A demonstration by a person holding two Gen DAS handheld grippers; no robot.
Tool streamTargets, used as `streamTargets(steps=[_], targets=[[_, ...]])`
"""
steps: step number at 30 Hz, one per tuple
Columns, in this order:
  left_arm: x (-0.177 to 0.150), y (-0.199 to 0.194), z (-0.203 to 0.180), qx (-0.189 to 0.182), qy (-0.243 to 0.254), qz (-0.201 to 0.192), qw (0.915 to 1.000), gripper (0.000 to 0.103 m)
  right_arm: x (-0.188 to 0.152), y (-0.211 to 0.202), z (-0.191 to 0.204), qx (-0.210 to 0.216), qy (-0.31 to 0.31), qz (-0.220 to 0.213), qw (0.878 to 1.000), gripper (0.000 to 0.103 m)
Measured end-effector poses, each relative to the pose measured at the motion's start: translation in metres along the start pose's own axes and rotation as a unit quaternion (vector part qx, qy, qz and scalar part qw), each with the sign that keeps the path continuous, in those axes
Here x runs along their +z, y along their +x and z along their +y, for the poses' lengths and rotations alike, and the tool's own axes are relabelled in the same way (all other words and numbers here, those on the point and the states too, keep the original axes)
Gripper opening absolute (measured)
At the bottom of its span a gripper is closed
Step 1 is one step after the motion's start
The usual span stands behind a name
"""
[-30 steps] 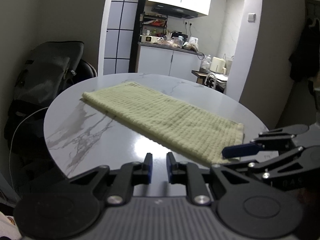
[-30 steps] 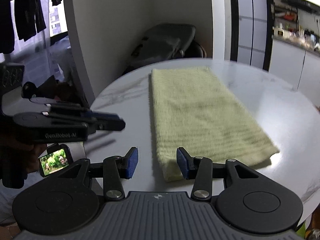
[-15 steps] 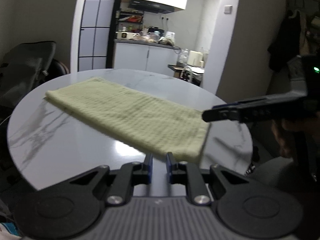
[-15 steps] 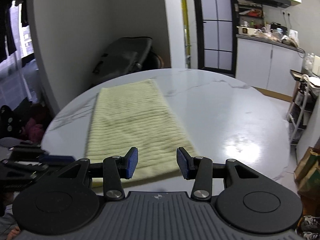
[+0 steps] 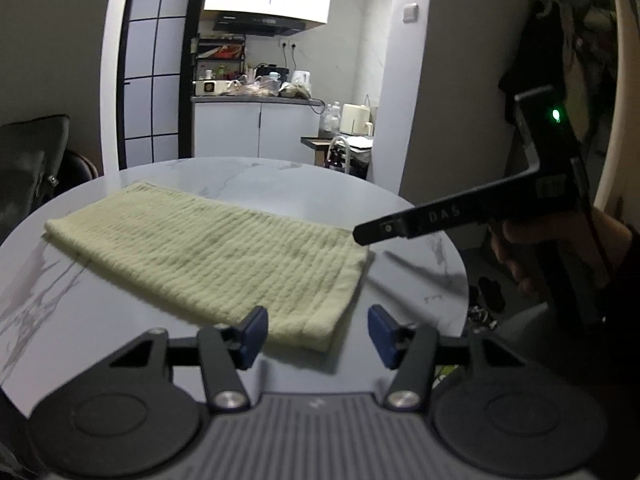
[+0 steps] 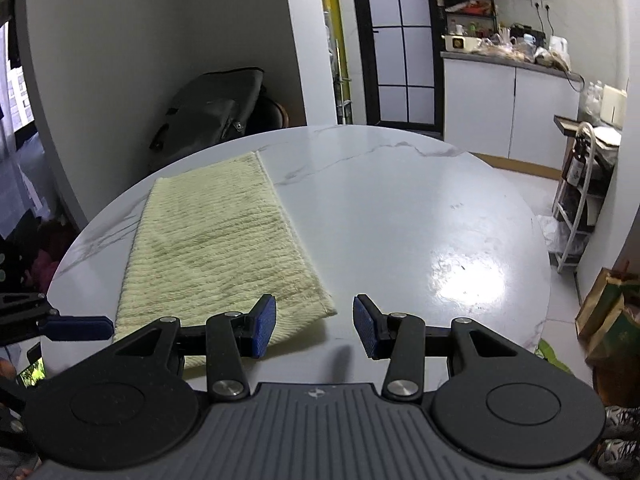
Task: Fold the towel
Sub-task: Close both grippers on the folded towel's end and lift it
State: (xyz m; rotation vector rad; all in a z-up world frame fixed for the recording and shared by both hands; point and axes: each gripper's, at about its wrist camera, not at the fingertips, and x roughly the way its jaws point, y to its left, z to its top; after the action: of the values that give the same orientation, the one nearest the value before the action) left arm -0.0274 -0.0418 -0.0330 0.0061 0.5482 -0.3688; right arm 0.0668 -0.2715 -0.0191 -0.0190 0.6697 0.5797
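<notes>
Left gripper (image 5: 316,330) jaws now spread, closer to towel (image 5: 208,260) near corner | right gripper (image 6: 314,326) gapes at opposite near corner | towel flat on table (image 6: 400,220) | advice: pinch both layers, lift evenly

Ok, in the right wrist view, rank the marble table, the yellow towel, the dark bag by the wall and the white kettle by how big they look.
Largest to smallest, as they look:
1. marble table
2. yellow towel
3. dark bag
4. white kettle
The bag and kettle sit farther from the camera, so their true size is unsure.
</notes>
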Motion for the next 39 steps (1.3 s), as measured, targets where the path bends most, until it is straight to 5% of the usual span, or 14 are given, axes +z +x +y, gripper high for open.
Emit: streamTargets(steps=[7,10,18,30,39], targets=[[-0.010,0.002,0.001,0.005,0.001,-0.006,1.0000,0.052,0.000,0.009,0.005,-0.002,-0.012,0.012,1.000,0.047],[-0.008,0.002,0.001,0.021,0.013,-0.005,0.9997,0.034,0.000,0.013,0.005,-0.005,-0.010,0.019,1.000,0.047],[-0.009,0.002,0.007,0.024,0.010,-0.009,0.9996,0.025,-0.001,0.016,0.014,-0.003,-0.030,0.021,0.999,0.047],[-0.009,0.000,0.010,0.020,-0.015,-0.012,0.9996,0.021,-0.003,0.014,0.020,0.039,-0.038,0.021,0.998,0.009],[-0.009,-0.013,0.018,0.016,-0.039,-0.014,0.9990,0.013,-0.003,-0.005,0.036,0.057,-0.045,-0.015,0.997,0.008]])
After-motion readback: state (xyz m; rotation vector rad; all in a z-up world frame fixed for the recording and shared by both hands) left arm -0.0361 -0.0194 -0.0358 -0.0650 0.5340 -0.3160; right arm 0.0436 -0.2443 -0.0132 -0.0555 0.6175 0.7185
